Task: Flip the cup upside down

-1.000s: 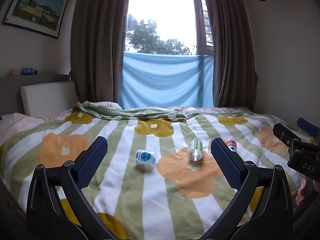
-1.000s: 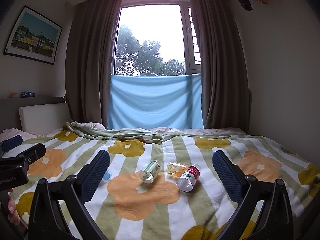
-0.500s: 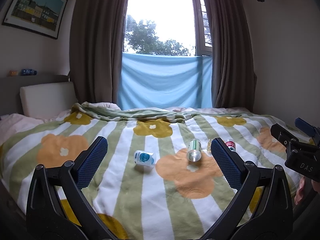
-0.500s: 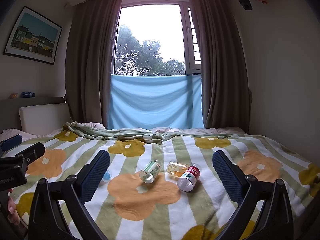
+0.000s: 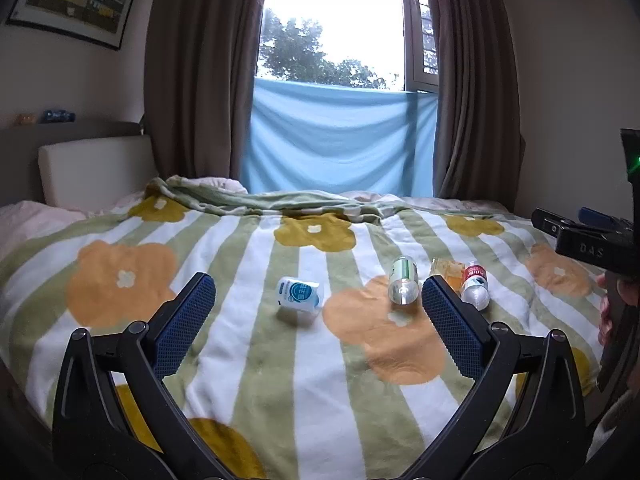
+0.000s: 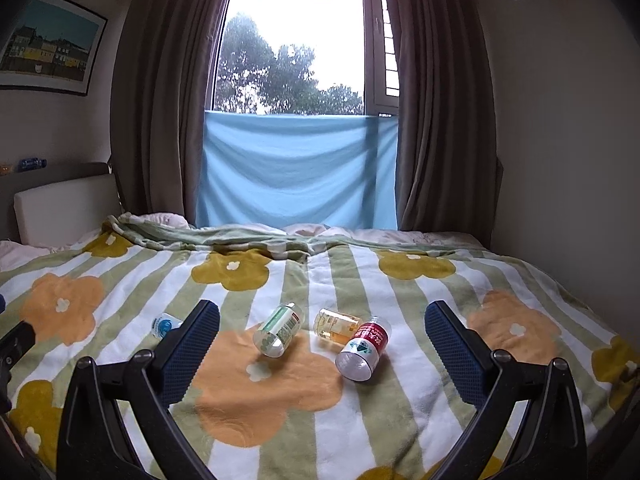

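Observation:
Several small cups lie on their sides on a flowered blanket (image 5: 304, 380). A white cup with a blue label (image 5: 299, 295) lies left of centre; it also shows in the right wrist view (image 6: 163, 325). A green-labelled clear cup (image 5: 402, 285) (image 6: 279, 329), an amber one (image 6: 335, 323) and a red-labelled one (image 6: 363, 349) (image 5: 474, 289) lie to its right. My left gripper (image 5: 318, 310) is open and empty, short of the white cup. My right gripper (image 6: 322, 336) is open and empty, short of the green and red cups.
The bed blanket (image 6: 304, 404) fills the foreground. A white headboard cushion (image 5: 96, 168) stands at the left. Brown curtains (image 5: 200, 72) and a blue cloth (image 5: 340, 140) hang at the window behind. The other gripper's body (image 5: 592, 244) shows at the right edge.
Both grippers have drifted slightly, the right one a little closer to the cups. The cups have not moved. Both jaws stay open.

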Motion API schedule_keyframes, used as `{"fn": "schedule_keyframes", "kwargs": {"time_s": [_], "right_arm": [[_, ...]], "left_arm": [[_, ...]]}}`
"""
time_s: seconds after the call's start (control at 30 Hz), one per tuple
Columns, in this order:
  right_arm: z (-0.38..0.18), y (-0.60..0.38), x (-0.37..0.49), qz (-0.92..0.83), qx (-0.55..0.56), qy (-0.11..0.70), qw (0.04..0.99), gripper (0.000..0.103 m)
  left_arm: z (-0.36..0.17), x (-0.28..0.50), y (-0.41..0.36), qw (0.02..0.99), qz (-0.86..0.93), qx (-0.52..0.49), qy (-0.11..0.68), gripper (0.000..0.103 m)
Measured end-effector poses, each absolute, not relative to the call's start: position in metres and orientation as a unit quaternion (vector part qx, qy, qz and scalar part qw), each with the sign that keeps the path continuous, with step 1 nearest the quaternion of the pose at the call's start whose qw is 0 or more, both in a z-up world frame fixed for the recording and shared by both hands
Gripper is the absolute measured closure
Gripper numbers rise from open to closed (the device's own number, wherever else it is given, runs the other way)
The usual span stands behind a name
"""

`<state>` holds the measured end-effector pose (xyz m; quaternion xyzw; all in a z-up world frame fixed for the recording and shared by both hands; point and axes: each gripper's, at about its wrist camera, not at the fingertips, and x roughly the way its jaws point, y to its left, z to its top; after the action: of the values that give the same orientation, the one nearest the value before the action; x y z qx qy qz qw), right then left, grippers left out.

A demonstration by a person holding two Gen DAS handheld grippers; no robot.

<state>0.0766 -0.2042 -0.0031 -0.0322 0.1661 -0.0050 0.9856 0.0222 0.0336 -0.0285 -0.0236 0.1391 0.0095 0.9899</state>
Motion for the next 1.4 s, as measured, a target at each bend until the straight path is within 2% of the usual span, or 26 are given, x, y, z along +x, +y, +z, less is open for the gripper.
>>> {"fn": "schedule_keyframes", "kwargs": {"time_s": [0.2,0.57,0.93,1.07,1.13,1.27,1.4], "right_arm": [[-0.013,-0.221,0.154,-0.005,-0.033,0.224,0.974,0.000],[-0.087,-0.224,0.305,0.080,-0.213,0.345,0.910,0.001],[-0.159,-0.215,0.363,0.115,-0.366,0.420,0.822,0.001],[-0.173,-0.215,0.376,0.112,-0.389,0.436,0.804,0.001],[-0.177,-0.214,0.382,0.108,-0.399,0.440,0.797,0.005],[-0.188,-0.211,0.389,0.112,-0.422,0.453,0.777,0.019],[-0.189,-0.206,0.388,0.122,-0.418,0.461,0.773,0.041]], "left_arm": [[-0.046,0.041,0.043,0.985,0.004,-0.033,0.172,0.000],[-0.060,0.070,0.062,0.977,0.002,-0.063,0.205,0.000],[-0.078,0.091,0.068,0.968,0.000,-0.070,0.239,0.000],[-0.087,0.099,0.057,0.964,-0.014,-0.051,0.262,0.000],[-0.090,0.101,0.053,0.962,-0.019,-0.042,0.268,0.000],[-0.094,0.104,0.047,0.960,-0.036,-0.036,0.275,0.000],[-0.095,0.105,0.043,0.960,-0.040,-0.028,0.277,0.000]]}}
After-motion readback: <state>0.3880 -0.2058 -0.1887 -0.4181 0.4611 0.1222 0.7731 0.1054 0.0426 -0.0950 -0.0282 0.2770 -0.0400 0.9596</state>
